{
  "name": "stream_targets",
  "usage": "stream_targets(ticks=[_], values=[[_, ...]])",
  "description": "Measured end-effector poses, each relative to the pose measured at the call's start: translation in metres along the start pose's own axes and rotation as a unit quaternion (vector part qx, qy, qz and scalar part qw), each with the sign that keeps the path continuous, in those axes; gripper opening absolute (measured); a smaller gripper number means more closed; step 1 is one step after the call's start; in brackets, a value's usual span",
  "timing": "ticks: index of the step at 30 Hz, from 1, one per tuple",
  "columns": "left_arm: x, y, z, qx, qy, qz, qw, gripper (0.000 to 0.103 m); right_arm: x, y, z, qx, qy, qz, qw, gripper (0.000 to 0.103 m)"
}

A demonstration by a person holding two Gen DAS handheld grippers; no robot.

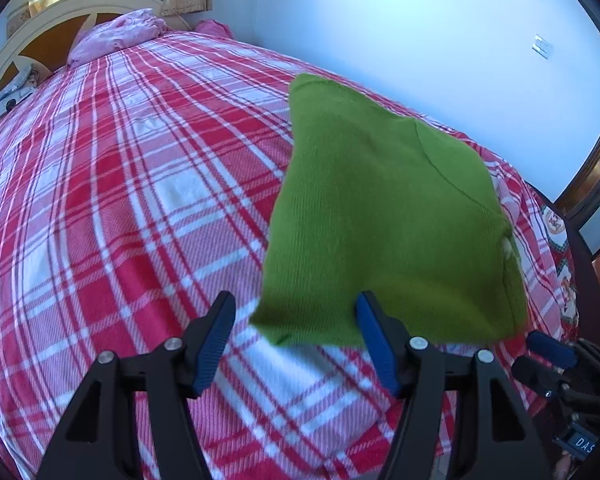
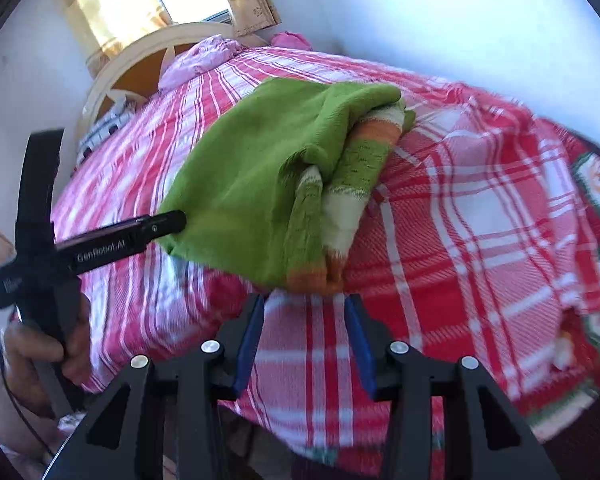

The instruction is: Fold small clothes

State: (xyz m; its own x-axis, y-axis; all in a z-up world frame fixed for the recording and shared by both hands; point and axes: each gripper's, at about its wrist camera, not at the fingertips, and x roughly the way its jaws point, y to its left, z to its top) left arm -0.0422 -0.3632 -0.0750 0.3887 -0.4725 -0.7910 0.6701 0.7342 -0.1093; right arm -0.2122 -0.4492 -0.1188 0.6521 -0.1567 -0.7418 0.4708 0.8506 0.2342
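A small green knitted garment [image 1: 384, 216] lies folded on the red and white plaid bedspread [image 1: 140, 184]. In the right wrist view the garment [image 2: 252, 176] shows cream and orange striped cuffs at its near right edge. My left gripper [image 1: 294, 312] is open and empty, its jaws just short of the garment's near left corner. My right gripper [image 2: 304, 312] is open and empty, just in front of the striped cuffs. The left gripper also shows from the side in the right wrist view [image 2: 168, 222], at the garment's left edge.
A pink pillow [image 1: 116, 36] and a cream headboard [image 1: 32, 24] stand at the far end of the bed. A white wall runs along the bed's right side. A patterned cloth [image 2: 596, 184] lies at the bed's right edge.
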Motion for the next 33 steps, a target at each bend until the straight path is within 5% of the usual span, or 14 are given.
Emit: stream_targets(ticks=[3, 7, 12, 15, 19, 29, 33], values=[[-0.008, -0.003, -0.006, 0.002, -0.005, 0.007, 1.0000, 0.065, -0.013, 0.011, -0.003, -0.031, -0.015, -0.039, 0.999, 0.046], [-0.021, -0.010, -0.019, 0.011, -0.013, 0.014, 0.9998, 0.066, -0.037, 0.026, -0.008, -0.062, -0.050, -0.078, 0.994, 0.063], [-0.047, -0.014, -0.032, 0.026, -0.064, 0.043, 0.9967, 0.069, -0.069, 0.042, -0.015, -0.087, -0.108, -0.101, 0.985, 0.064], [-0.073, -0.016, -0.035, 0.030, -0.117, 0.054, 0.9912, 0.090, -0.093, 0.046, -0.014, -0.077, -0.151, -0.085, 0.982, 0.065], [-0.115, -0.019, -0.039, 0.022, -0.204, 0.065, 0.9765, 0.102, -0.120, 0.055, -0.014, -0.060, -0.210, -0.083, 0.972, 0.066], [-0.166, -0.038, -0.040, 0.019, -0.283, 0.079, 0.9556, 0.103, -0.179, 0.066, -0.021, -0.021, -0.328, -0.104, 0.939, 0.073], [-0.179, -0.052, -0.045, 0.043, -0.302, 0.101, 0.9468, 0.103, -0.193, 0.071, -0.026, -0.025, -0.364, -0.125, 0.923, 0.086]])
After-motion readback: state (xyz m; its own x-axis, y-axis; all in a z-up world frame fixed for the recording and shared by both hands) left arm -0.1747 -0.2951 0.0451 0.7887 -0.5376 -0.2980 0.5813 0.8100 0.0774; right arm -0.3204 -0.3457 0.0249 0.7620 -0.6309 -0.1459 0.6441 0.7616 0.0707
